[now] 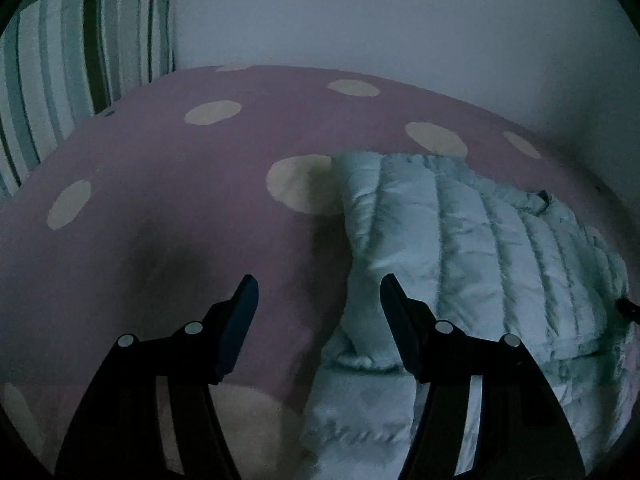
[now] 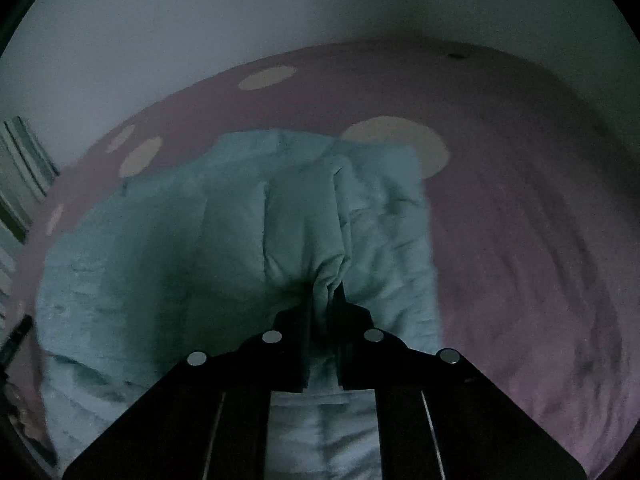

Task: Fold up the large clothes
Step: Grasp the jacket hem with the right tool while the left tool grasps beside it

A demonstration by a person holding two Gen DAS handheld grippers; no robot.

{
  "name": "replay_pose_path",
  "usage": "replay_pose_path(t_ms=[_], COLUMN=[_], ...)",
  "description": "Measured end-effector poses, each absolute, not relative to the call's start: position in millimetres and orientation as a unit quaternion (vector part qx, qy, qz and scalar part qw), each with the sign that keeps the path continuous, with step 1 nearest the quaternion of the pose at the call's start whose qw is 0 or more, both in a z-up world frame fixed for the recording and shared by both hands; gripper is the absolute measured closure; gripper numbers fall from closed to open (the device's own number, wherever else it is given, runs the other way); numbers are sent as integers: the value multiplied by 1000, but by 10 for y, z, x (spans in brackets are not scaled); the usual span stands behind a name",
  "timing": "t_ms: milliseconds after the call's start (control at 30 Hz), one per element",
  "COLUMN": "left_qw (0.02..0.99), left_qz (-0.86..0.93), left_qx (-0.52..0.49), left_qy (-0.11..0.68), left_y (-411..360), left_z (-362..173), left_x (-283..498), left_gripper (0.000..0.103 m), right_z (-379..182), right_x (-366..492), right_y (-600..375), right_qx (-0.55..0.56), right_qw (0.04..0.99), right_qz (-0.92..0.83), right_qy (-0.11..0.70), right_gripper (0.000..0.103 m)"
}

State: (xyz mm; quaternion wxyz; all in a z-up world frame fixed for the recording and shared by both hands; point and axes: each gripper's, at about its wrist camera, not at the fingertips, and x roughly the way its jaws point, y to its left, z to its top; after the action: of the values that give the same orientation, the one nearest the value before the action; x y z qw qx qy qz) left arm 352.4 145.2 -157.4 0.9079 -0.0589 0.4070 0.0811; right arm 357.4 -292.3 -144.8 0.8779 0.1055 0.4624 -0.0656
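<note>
Nearest my right lens, the right gripper [image 2: 326,296] is clenched on a pinched ridge of the pale quilted puffer jacket [image 2: 240,240]; the fabric bunches into tight pleats right at the fingertips, so I read that as a firm hold on a fold of the shell, not on a hem. On my other side, the left gripper [image 1: 316,292] stands released, its jaws apart with nothing between them, hovering over the bedspread just beside the jacket's near edge [image 1: 360,344].

The jacket lies on the bed, toward the wall-side edge as the left view shows it, partly doubled over itself with its quilted channels running away from me. I judge it light and very soft: puffy, springy, with a smooth shell that probably slides on itself. It should compress easily in the jaws but want to spring open once let go, and a shallow pinch could slip off. I would take hold at a stitched seam or along an edge, where the layers are thin and the filling gives the pads something to bite behind.

The surface is a pink bedspread [image 1: 160,200] with large cream dots, soft and yielding, so pressing a crease flat will be hard. A plain pale wall [image 1: 400,20] runs behind the bed, and a striped pillow [image 1: 60,80] stands at the far left corner. The room is dim.
</note>
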Motion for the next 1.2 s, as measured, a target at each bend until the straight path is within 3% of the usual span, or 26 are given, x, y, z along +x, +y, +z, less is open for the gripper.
replay_pose_path(t_ms=[367,533,567,667,700,867,1100,1200], left_qw=[876,879,882,899,903,911,883,880], left_qz=[91,99,105,104,98,38,30,24], left_qx=[1,3,4,-14,-22,-30,4,5], left_qy=[473,466,460,426,419,410,468,473], left_y=[1289,1319,1323,1313,1287,908,591,586], left_z=[-2064,-1940,-1879,-1632,-1571,-1481,-1974,-2045], left_x=[3917,3875,3835,3688,3662,3723,3985,4014], left_gripper=[38,38,38,38,38,38,37,36], right_z=[-1818,-1716,-1631,-1366,-1284,-1246,-1834,-1793], right_x=[3784,3758,3703,3578,3544,3637,3910,3932], right_y=[-2928,-2988,-3009,-2918,-2850,-2431,-2235,-2237], right_qx=[90,108,105,90,82,72,57,57], right_qw=[866,869,872,895,903,910,878,880], right_qz=[-55,-42,-50,-70,-74,-13,10,11], right_qy=[488,481,476,431,416,409,476,472], right_gripper=[96,93,90,65,61,61,61,61])
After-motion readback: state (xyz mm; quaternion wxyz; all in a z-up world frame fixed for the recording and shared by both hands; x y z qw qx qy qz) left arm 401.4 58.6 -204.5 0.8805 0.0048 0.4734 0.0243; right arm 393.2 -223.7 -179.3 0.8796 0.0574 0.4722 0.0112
